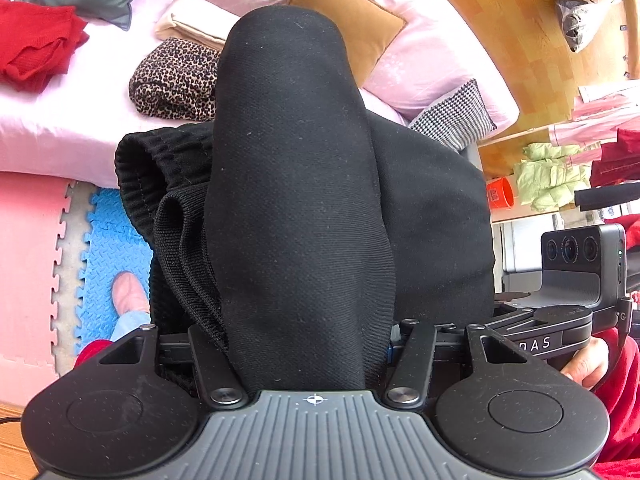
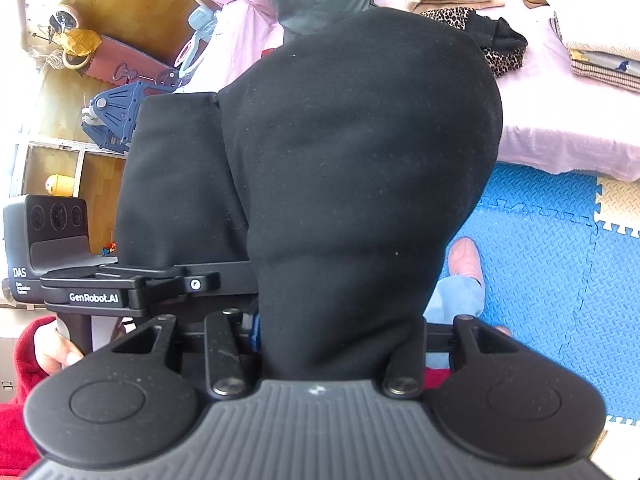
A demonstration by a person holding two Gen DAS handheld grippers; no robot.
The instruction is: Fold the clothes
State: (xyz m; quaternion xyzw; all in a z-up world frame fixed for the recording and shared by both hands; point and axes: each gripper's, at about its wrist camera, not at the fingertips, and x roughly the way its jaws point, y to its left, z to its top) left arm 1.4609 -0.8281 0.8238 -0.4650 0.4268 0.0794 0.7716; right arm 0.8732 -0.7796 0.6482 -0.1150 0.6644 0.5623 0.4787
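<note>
1. The black garment (image 1: 296,200) hangs in the air beside the bed (image 1: 60,120), each of the 2 grippers clamped on a thick bunch of it.
2. Left gripper (image 1: 308,344) and right gripper (image 2: 340,340) grip side by side.
3. The cloth looks soft, heavy and limp; its ribbed hem (image 1: 160,184) offers firmer hold.
4. The leopard-print fold (image 1: 176,80), red clothes (image 1: 36,48) and cushions (image 1: 352,16) crowd the bed.

Your left gripper (image 1: 312,356) is matte black, with two round discs at the base, a grey ribbed plate between them bearing a small white crosshair, and silver pivot screws. Your right gripper (image 2: 340,344) matches it; beside it the other unit reads "GenRobot.AI" and "DAS". You wear red sleeves (image 2: 24,344), light blue trousers (image 2: 456,296) and pink slippers (image 2: 466,260).
</note>
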